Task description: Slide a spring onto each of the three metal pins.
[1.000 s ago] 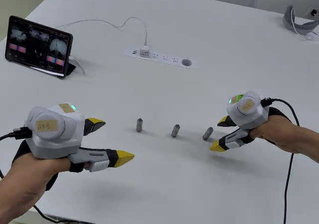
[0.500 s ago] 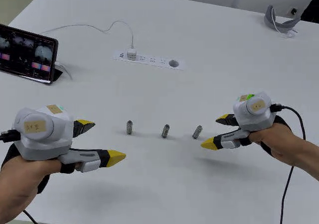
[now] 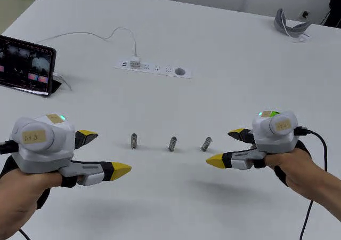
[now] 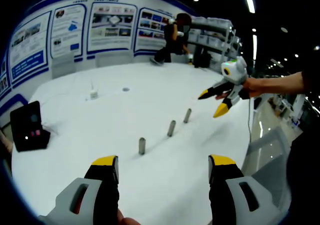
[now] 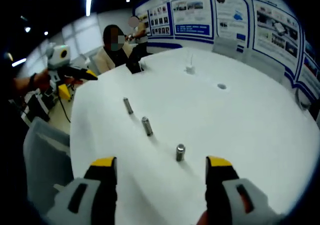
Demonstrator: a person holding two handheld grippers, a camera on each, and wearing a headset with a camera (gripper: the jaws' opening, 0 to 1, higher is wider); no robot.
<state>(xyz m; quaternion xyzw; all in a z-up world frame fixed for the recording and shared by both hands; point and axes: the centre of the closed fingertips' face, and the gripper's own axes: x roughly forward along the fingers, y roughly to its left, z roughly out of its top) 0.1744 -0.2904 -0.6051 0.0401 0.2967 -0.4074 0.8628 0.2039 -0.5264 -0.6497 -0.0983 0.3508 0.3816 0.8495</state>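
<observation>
In front of the power strip [image 3: 154, 68], all three pins [image 3: 172, 143] appear to carry springs [image 3: 134, 140], so nothing seems left; the left hand-held gripper [image 3: 105, 152] and right hand-held gripper [image 3: 225, 146] gape wide, empty.

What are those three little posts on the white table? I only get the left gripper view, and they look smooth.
Observer: The head view shows that they are coiled: the left spring, the middle spring and the right spring.
Operator: Anything lying around that I miss?
Observer: A grey band lies at the far corner of the table.
Operator: Any lights?
Observer: A green light glows on top of the left tool.
</observation>
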